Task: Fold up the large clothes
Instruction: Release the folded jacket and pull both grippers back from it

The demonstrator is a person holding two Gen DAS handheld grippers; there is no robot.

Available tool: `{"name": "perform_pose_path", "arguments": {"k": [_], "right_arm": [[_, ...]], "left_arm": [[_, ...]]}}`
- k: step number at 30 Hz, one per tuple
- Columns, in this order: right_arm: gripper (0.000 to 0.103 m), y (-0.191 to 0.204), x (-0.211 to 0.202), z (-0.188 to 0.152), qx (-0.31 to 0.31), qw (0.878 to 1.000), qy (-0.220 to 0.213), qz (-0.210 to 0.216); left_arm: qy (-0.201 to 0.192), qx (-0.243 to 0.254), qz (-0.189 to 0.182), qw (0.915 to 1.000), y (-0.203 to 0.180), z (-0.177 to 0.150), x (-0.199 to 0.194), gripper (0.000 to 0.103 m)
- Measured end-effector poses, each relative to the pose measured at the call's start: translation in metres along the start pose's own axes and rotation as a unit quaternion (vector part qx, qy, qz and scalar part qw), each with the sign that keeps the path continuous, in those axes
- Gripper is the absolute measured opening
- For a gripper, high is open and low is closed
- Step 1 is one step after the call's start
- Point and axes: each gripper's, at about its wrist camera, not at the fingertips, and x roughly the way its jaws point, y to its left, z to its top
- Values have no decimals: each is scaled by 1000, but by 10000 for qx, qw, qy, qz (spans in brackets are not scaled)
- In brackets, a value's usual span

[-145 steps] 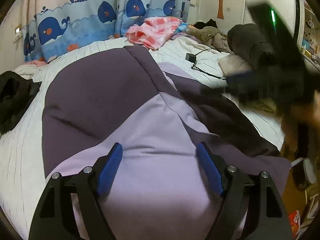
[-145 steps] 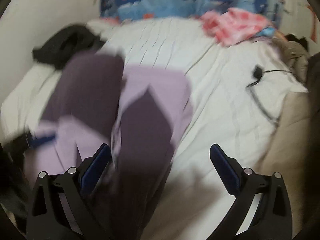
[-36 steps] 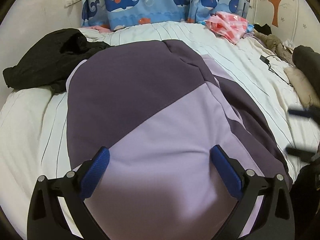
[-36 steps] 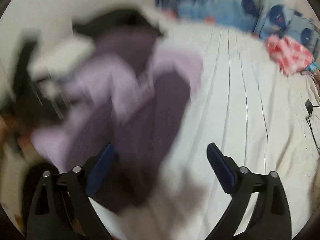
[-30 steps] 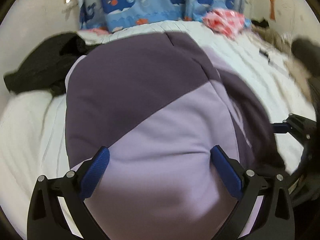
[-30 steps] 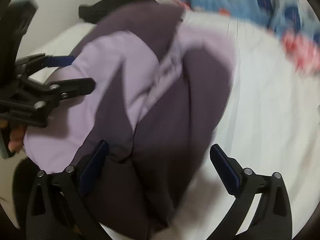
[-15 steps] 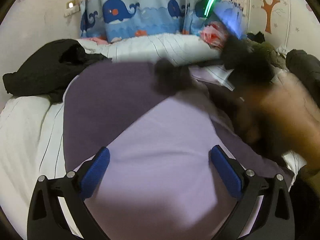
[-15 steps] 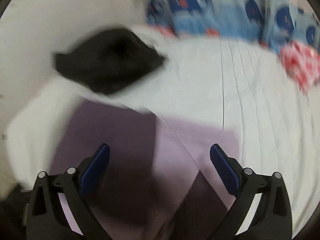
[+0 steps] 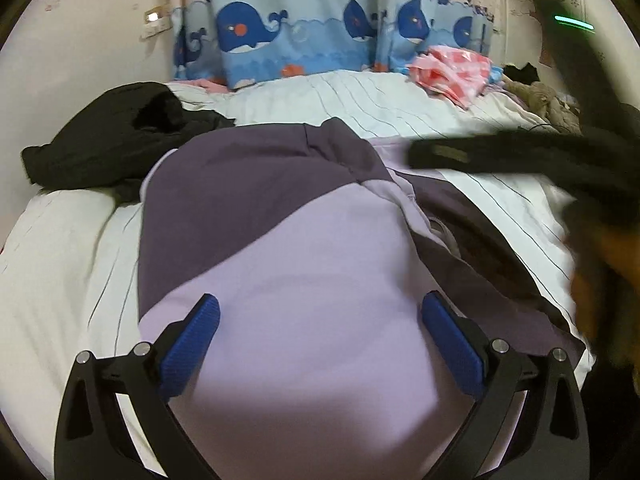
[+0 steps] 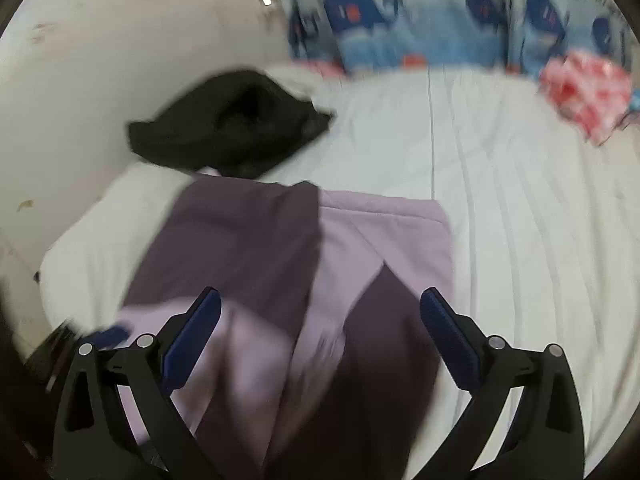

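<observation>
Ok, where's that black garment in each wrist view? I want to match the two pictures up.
Left wrist: black garment lies at upper left, on the bed beyond the far left corner of the purple garment.
Right wrist: black garment sits upper left of centre, just past the purple garment's far edge.
Shared landmark: the whale-print curtain behind the bed in both.

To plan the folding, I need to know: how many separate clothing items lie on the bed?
4 at least: the purple garment nearest; a black one far left; a pink checked one by the curtain; a brownish heap far right, unclear, possibly several.
</observation>
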Motion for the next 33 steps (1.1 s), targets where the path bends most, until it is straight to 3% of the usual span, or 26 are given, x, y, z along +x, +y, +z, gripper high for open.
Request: {"name": "perform_pose_path", "arguments": {"k": [2,3,4,5,8,13,15,17,20,25,33], "right_arm": [[96,4,-9,-41,-171,9991,71,-386],[96,-3,-5,-53,-36,9992,234,-327],[96,-11,9,-65,115,9980,566,-274],[96,-20,19,-76,143,9972,721,-119],[96,-24,4,-69,226,9970,719,-170],[96,-14,-39,-75,-43,9984,428,-359],[96,-11,-30,-84,-217,9957,733,-533],[96,-18,-19,-91,-7,9938,1020,-453],[96,-13,-42,-86,-39,9952,824,-522],[96,16,-88,-93,-272,9970,569,-440],[96,50,-135,-111,-486,9962,577,-434]], "left_arm": [[-48,-66,111,9999,-2,-3,-4,97],[-23,-68,184,9998,-3,-5,-5,98],[71,408,485,9980,-14,-9,-4,98],[31,513,533,9973,-18,-13,-10,97],[150,325,332,9988,-19,-15,-36,97],[-105,285,605,9977,-17,-25,-87,97],[-179,170,666,9975,-13,-30,-106,97],[-245,97,665,9974,-13,-35,-123,97],[-403,9,760,9963,-13,-38,-148,97],[-499,-291,741,9956,-12,-40,-168,97],[-317,-390,921,9945,-24,-49,-177,97]]}}
